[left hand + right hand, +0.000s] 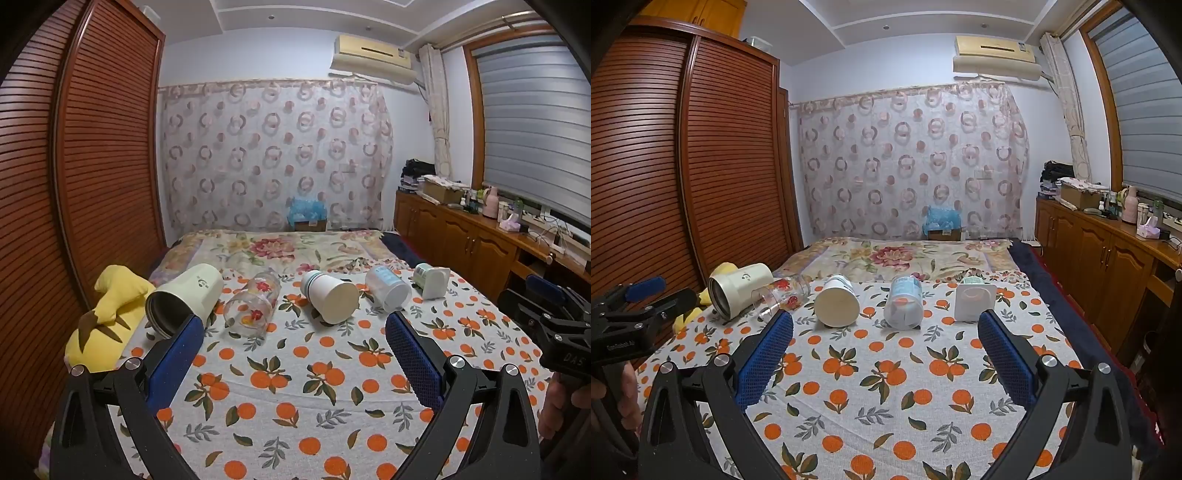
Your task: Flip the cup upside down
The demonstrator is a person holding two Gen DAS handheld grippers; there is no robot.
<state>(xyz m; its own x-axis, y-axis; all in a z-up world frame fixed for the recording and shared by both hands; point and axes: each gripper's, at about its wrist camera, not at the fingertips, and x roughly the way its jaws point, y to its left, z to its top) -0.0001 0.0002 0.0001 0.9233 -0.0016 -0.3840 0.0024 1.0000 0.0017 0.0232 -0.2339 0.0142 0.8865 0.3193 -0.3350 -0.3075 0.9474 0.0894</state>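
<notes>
Sideways on bedspread (886, 387), white cup (837, 303), both claws (294, 328) (885, 326) wide, empty

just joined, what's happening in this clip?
A person holds a gripper in each hand above a bed with an orange-print sheet. Five cups lie on their sides in a row: cream tumbler, flowered glass, white cup, translucent cup and square-based white cup. The left gripper and right gripper both have their jaws open and hold nothing. No cup is flipped yet.
</notes>
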